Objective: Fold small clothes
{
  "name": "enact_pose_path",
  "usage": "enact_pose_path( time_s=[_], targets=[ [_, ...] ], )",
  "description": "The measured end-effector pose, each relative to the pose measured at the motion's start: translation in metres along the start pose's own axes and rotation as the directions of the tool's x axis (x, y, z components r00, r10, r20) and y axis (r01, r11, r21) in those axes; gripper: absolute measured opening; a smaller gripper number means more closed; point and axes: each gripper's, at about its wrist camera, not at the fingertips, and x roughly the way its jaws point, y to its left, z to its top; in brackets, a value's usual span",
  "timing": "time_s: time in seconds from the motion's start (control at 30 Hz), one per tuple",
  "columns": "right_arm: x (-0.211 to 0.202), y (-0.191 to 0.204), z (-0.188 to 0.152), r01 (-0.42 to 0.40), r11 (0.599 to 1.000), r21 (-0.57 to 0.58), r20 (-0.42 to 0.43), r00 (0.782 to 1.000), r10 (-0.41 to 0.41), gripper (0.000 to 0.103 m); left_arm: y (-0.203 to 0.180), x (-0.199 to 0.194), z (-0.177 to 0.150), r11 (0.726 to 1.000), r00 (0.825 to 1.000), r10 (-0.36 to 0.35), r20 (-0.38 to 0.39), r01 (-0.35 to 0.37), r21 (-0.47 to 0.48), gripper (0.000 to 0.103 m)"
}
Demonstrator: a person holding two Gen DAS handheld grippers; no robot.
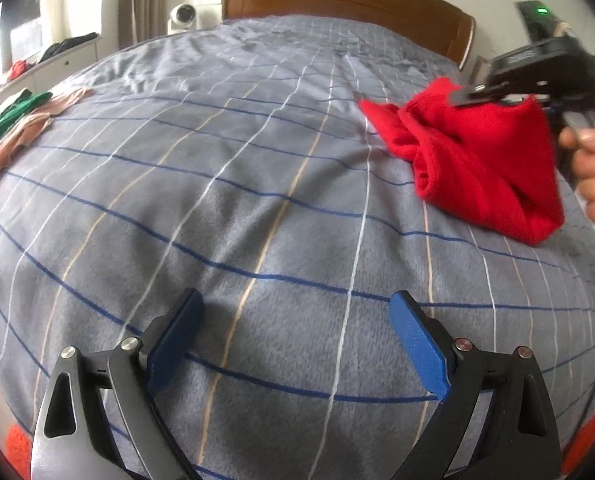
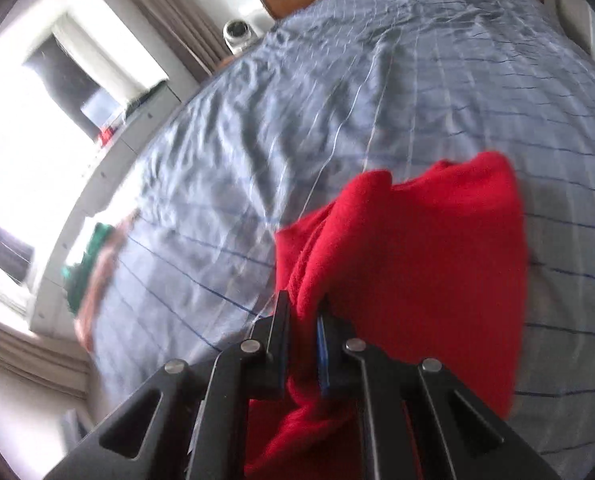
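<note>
Clearly the red garment (image 2: 409,264) is pinched at one edge in the right gripper (image 2: 303,312), jaws nearly together on the cloth, its bulk draped on the far right of the bed (image 1: 257,184). Only the left wrist view shows the left gripper (image 1: 297,320), jaws wide over bare grey checked cover, a hand (image 1: 593,168) at the right edge, and green and tan clothes (image 1: 13,128) far left.
</note>
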Motion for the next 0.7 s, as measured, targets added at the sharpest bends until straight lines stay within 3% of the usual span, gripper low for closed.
enact_pose_path(
  time_s=[0.1, 0.2, 0.3, 0.37, 0.4, 0.47, 0.53, 0.63, 0.7],
  targets=[
    [0.026, 0.005, -0.012, -0.014, 1.000, 0.014, -0.030, 0.999, 0.014, 0.020, 0.003, 0.000, -0.001, 1.000, 1.000, -0.011, 0.003, 0.011, -0.005, 0.096],
    [0.040, 0.003, -0.018, -0.179, 0.981, 0.071, -0.102, 0.977, 0.185, 0.029, 0.004, -0.001, -0.002, 1.000, 1.000, -0.022, 0.004, 0.022, -0.010, 0.096],
    [0.012, 0.007, -0.020, -0.273, 0.961, 0.035, -0.054, 0.960, 0.275, 0.029, 0.006, -0.001, -0.001, 1.000, 1.000, -0.023, 0.007, 0.023, -0.015, 0.096],
    [-0.017, 0.002, -0.017, -0.295, 0.956, 0.004, 0.008, 0.956, 0.295, 0.031, 0.007, -0.001, -0.001, 0.999, 1.000, -0.026, 0.007, 0.026, -0.020, 0.096],
    [-0.034, -0.003, -0.018, -0.257, 0.966, -0.026, 0.042, 0.965, 0.258, 0.035, 0.007, -0.002, -0.001, 0.999, 1.000, -0.029, 0.008, 0.029, -0.022, 0.096],
    [-0.055, -0.008, -0.024, -0.100, 0.988, -0.119, 0.071, 0.992, 0.109, 0.036, 0.008, -0.002, -0.001, 0.999, 0.999, -0.034, 0.008, 0.034, -0.029, 0.096],
    [-0.059, -0.015, -0.041, 0.005, 0.978, -0.209, 0.067, 0.998, 0.009, 0.036, 0.008, -0.003, 0.000, 0.999, 0.999, -0.035, 0.010, 0.035, -0.037, 0.096],
    [-0.032, -0.019, -0.069, 0.064, 0.962, -0.265, 0.014, 0.998, -0.062, 0.035, 0.004, -0.001, 0.000, 0.999, 1.000, -0.014, 0.005, 0.014, -0.028, 0.096],
    [-0.012, -0.011, -0.081, 0.065, 0.957, -0.283, 0.016, 0.998, -0.063, 0.036, 0.001, -0.001, 0.000, 1.000, 1.000, -0.004, -0.004, 0.004, -0.013, 0.096]
  ],
)
